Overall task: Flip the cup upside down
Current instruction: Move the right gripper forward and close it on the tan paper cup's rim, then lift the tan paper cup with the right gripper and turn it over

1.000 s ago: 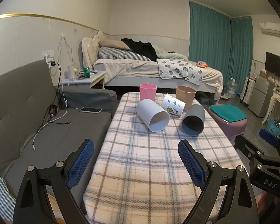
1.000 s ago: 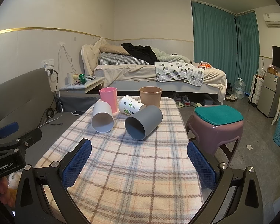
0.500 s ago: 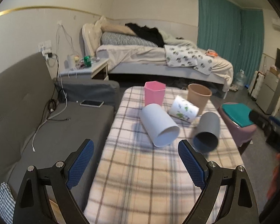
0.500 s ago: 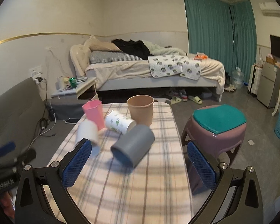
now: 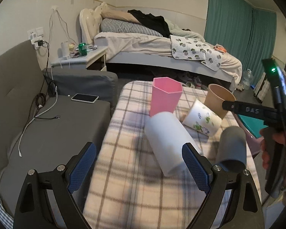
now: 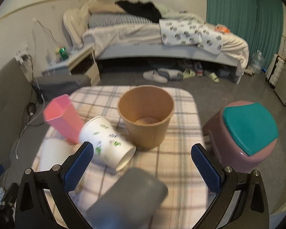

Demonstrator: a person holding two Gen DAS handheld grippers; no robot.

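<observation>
Bedroom backdrop: unmade bed and teal curtain well beyond a checked-cloth low table. Left tongs released, blue mesh pads wide apart, nothing between them. Right tongs likewise spread, gripping nothing. Smooth grey plastic cylinder cup on its side between and just ahead of right pads, long axis running ahead-right to near-left, mouth toward the camera; blurred. Ahead of right tongs: matte tan paper cup upright, mouth up; white paper cup with green print lying down, mouth toward near right; faceted pink plastic cup upright just left. Plain white cylinder cup lying just ahead of left tongs' right pad. Bare cloth near both tongs; table edge close on the right, mauve stool with teal seat beyond it.
</observation>
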